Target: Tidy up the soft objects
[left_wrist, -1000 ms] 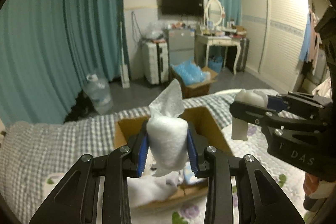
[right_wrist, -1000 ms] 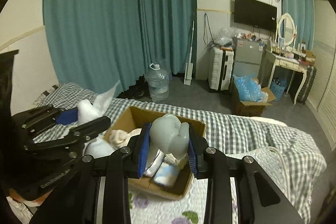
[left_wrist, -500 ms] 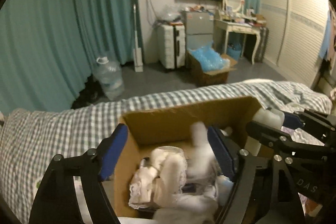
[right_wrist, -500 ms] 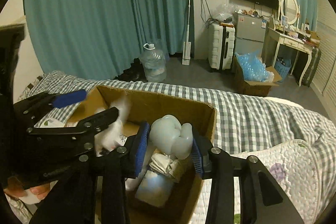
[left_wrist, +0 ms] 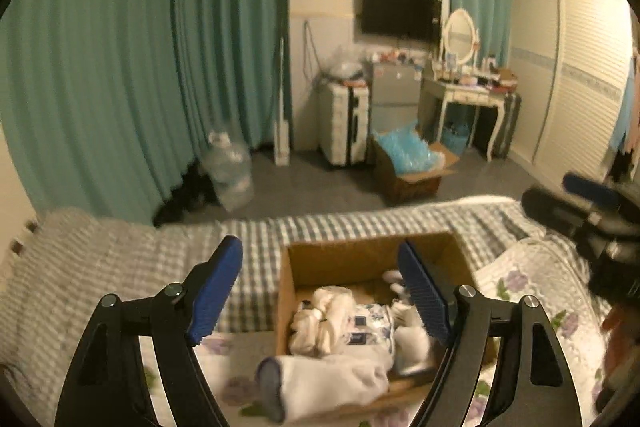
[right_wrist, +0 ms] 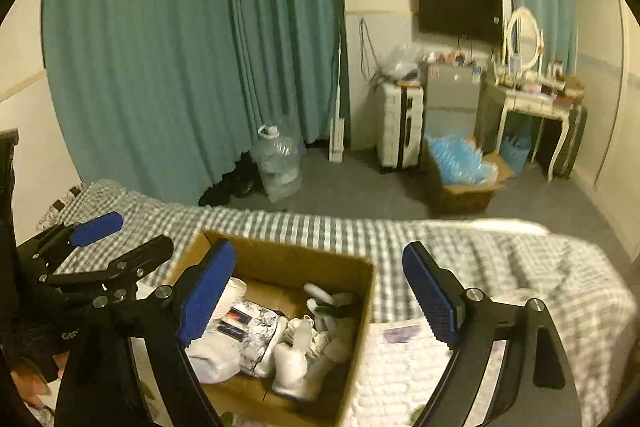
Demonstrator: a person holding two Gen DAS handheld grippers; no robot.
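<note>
Bedroom: teal curtains, checked bed [right_wrist: 460, 247] with quilted floral cover.

Cardboard box [right_wrist: 362, 291] on the bed: holds rolled white socks and a floral pouch [left_wrist: 372, 327].

Right gripper [right_wrist: 320, 291]: jaws just opened, empty; its pale sock now lies in the box.

Left gripper [left_wrist: 324, 287]: likewise spread, empty, white roll dropped earlier.

Judged: two items stowed.

Writing: partial "Gen" on the left gripper, nothing else legible.

Two wrist views, angled down, near the same cardboard box [left_wrist: 360, 255], bed [right_wrist: 500, 251].
</note>
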